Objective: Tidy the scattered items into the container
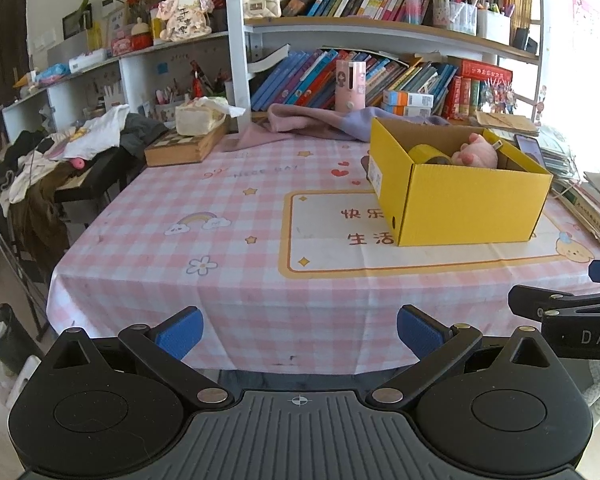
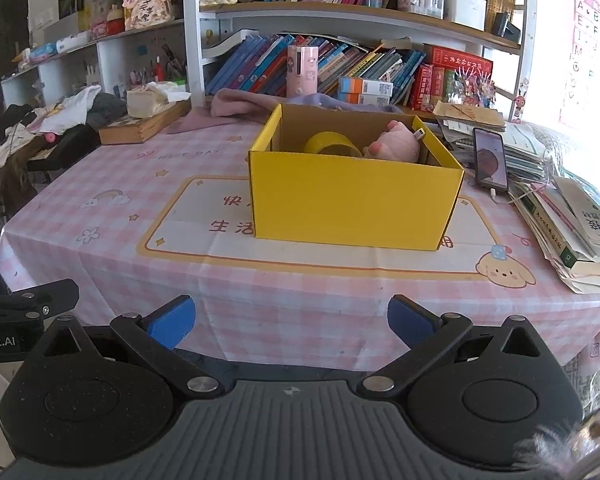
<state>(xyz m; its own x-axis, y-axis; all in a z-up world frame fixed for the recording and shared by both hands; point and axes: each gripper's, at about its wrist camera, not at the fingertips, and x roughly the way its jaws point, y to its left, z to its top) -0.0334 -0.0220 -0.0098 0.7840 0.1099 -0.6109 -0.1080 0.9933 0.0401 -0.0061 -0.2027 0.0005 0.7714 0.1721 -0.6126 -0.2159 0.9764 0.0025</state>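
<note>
The left gripper and the right gripper are built alike: matte black linkage arms joined by round silver pivot screws, two round black discs, a ribbed grey centre plate with a small crosshair mark, and blue textured pads on the fingers. White lettering runs along each gripper's side.

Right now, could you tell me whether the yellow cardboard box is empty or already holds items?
It holds items: the yellow cardboard box is open-topped, with a yellow tape roll and a pink plush toy inside.
</note>
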